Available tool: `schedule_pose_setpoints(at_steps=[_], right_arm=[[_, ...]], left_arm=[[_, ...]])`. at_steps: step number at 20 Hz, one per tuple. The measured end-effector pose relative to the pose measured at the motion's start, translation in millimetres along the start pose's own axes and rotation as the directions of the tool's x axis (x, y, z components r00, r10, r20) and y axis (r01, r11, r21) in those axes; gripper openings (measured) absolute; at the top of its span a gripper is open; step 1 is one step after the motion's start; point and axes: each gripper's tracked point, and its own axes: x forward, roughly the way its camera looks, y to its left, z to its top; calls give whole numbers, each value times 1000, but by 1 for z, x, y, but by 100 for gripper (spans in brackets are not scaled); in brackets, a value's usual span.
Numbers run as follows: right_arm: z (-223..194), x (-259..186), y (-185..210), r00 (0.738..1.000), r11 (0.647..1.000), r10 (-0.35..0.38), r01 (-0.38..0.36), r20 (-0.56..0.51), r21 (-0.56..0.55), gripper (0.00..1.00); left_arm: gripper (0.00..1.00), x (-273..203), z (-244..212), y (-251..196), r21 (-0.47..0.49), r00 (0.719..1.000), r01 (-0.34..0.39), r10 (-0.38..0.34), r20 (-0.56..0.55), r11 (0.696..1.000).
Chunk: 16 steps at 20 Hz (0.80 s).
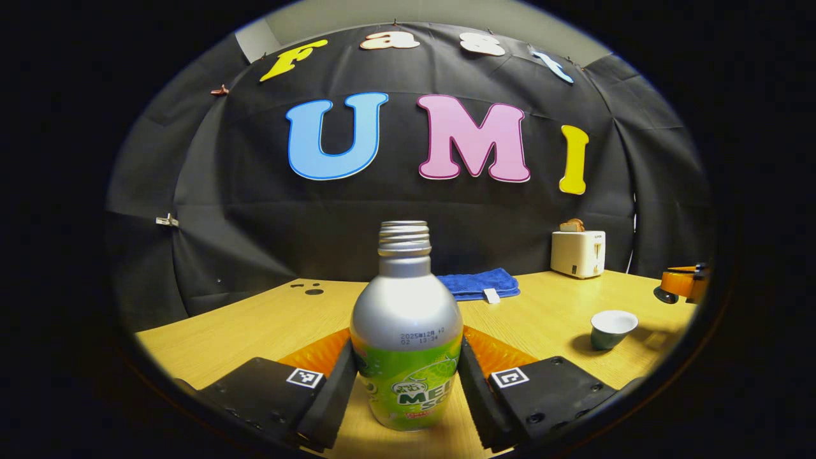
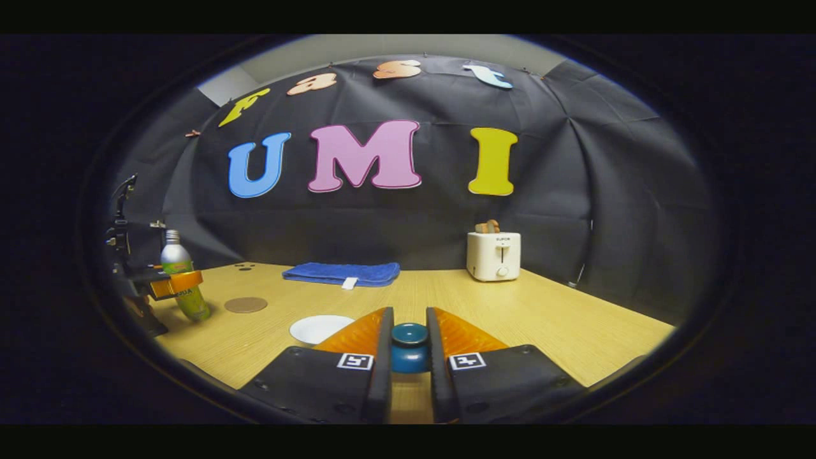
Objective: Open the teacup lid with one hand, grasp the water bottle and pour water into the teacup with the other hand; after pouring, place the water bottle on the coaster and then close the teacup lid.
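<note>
A silver water bottle [image 1: 406, 306] with a green label and no cap stands between the fingers of my left gripper [image 1: 407, 344], which press on both its sides. In the right gripper view the same bottle [image 2: 178, 271] leans slightly, low over the table's left end, with the left gripper [image 2: 171, 283] around it. The dark green teacup [image 1: 612, 328] sits uncovered at the right, its white inside [image 2: 320, 328] showing. My right gripper [image 2: 408, 313] is shut on the blue teacup lid [image 2: 408, 350], held over the table. A round brown coaster [image 2: 246, 305] lies beside the bottle.
A folded blue towel [image 2: 342, 273] lies at the back of the wooden table [image 2: 561, 331]. A white toaster [image 2: 493, 255] with bread in it stands at the back right. The right gripper's orange body [image 1: 683, 284] shows at the far right, beyond the teacup.
</note>
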Motion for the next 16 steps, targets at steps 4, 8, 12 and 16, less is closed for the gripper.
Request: schedule_pose_setpoints(at_steps=[4,8,12,16], right_arm=[[-1,2,-4,1000,1000,3,-3,1,0,28],[-1,4,-8,1000,1000,8,-8,2,0,32],[-1,6,-11,1000,1000,6,-6,3,-1,28],[-1,8,-15,1000,1000,9,-9,3,0,32]], left_arm=[[80,4,2,-18,115,1000,29,-28,-10,993],[80,11,10,-44,319,997,79,-76,-21,945],[80,19,19,-73,514,989,135,-146,-19,847],[80,27,20,-101,690,976,189,-214,-51,699]])
